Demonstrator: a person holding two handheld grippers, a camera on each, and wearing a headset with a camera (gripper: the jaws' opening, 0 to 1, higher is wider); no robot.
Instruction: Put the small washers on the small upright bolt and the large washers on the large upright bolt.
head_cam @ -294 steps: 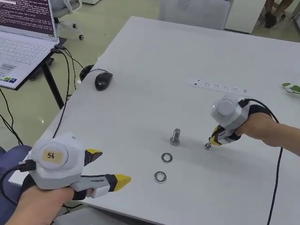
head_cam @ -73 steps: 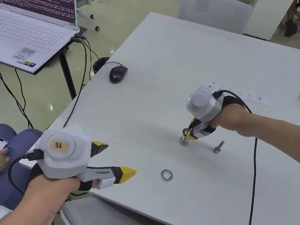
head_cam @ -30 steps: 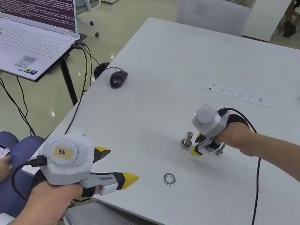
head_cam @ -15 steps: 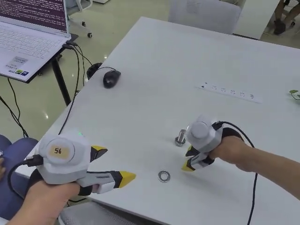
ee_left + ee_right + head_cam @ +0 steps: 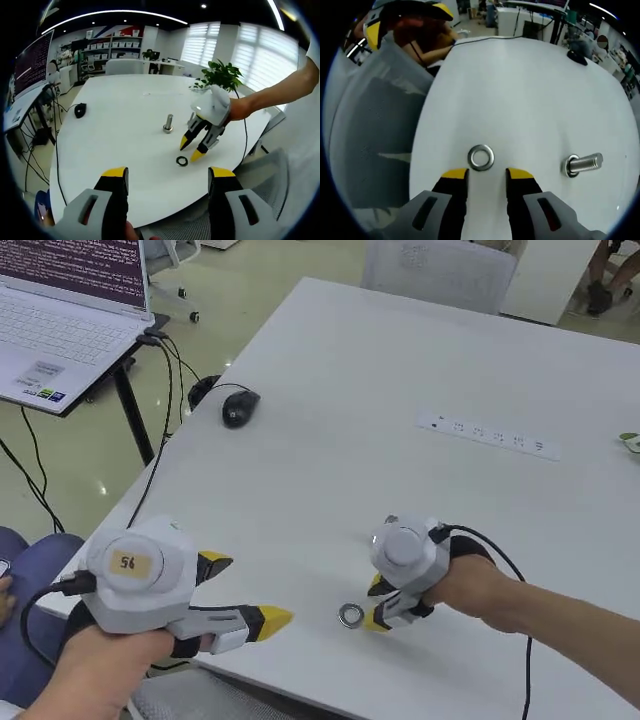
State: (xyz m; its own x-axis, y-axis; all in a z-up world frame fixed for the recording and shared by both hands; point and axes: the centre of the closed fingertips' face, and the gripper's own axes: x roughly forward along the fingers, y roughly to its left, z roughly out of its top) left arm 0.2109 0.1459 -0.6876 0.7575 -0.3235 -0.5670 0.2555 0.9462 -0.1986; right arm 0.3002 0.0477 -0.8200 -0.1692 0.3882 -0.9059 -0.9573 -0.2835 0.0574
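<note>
Since half a second ago, the right hand-held gripper [image 5: 374, 605] has been brought away from the bolt [image 5: 582, 164] and closer to the washer [image 5: 350, 615]. Its jaws are held apart, and nothing is gripped between them. In the right gripper view the washer is seen lying flat on the white surface [image 5: 350, 410], just ahead of the yellow tips and in line with the gap between them. The bolt is stood upright on the surface, off to one side of this hand-held gripper. The left hand-held gripper [image 5: 245, 590] is held over the near edge of the surface, apart from the washer, with its jaws spread wide and empty. A mouse [image 5: 240, 408] is seen on the surface, far beyond the left hand-held gripper.
</note>
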